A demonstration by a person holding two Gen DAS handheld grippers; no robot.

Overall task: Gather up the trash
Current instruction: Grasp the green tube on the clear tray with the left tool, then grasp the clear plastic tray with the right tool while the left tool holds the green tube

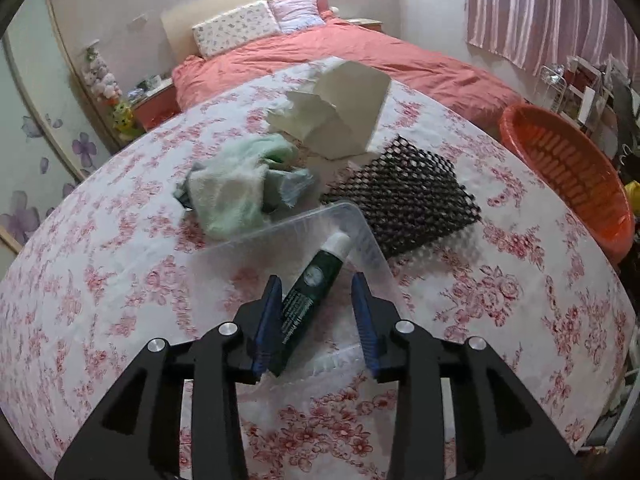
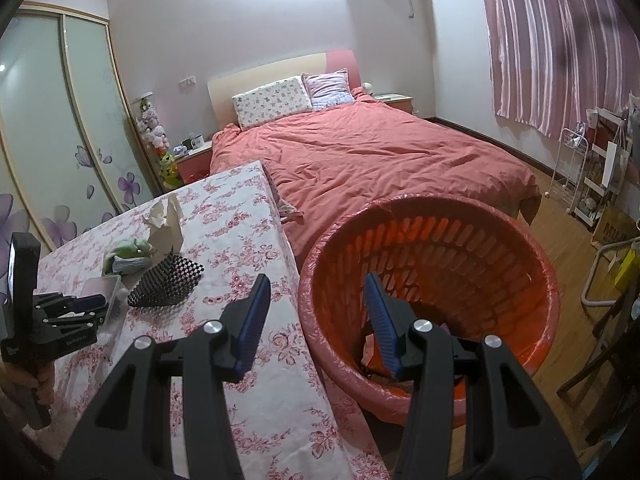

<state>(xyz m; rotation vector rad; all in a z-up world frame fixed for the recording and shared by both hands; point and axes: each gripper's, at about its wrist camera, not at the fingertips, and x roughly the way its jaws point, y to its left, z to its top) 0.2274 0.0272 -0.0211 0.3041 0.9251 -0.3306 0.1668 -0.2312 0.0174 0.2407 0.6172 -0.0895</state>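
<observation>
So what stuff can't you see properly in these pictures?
- Tube, left wrist view: lower end hidden behind the left gripper; label too blurred to read.
- Bin, right wrist view: the bottom is blocked by the right gripper; contents unclear.
- Bin, left wrist view: cut off by the right edge.
- Green cloth, left wrist view: blurred; what lies under it is hidden.
</observation>
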